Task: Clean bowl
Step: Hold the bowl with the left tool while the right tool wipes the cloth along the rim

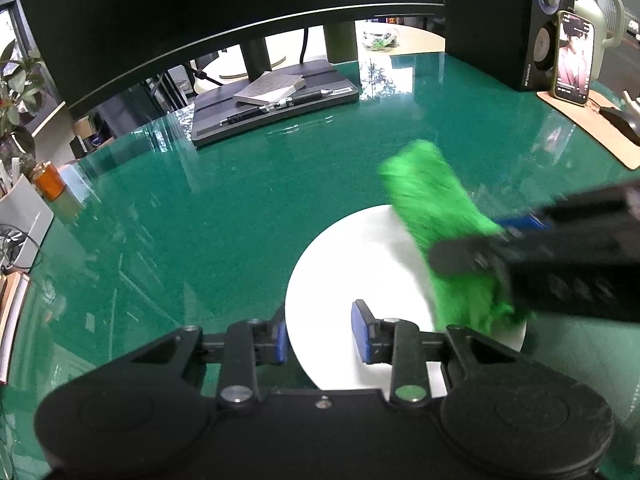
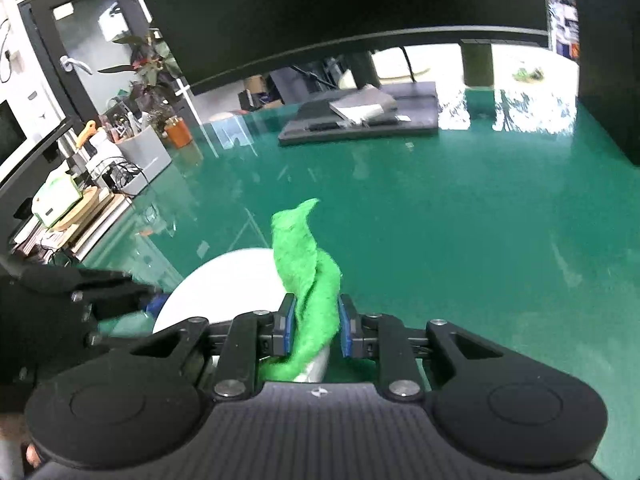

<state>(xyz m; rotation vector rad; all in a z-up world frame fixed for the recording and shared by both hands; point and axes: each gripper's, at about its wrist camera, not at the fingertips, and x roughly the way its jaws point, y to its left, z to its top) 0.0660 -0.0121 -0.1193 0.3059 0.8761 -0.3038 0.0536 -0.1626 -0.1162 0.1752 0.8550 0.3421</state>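
Right at the near edge of the green desk mat (image 1: 224,208) sits the white bowl (image 1: 360,264), a shallow round dish resting flat on the mat. Its near-left rim passes between the blue pads of the left gripper (image 1: 320,334), one pad outside the bowl and one inside; the jaws stand narrow and look clamped on that rim (the pad faces are partly hidden, so contact is hard to confirm). Over the bowl's right side hangs a bright green cloth (image 2: 314,280), pinched in its middle by the right gripper (image 2: 314,326), whose jaws are closed on the fabric; the cloth's free end rises above the pads and its lower end trails down to the bowl's rim. Farther back on the mat lie a closed dark laptop (image 1: 276,104) under a wide monitor (image 1: 200,12), and a phone (image 1: 572,58) leaning on a speaker (image 1: 504,20) at the right.
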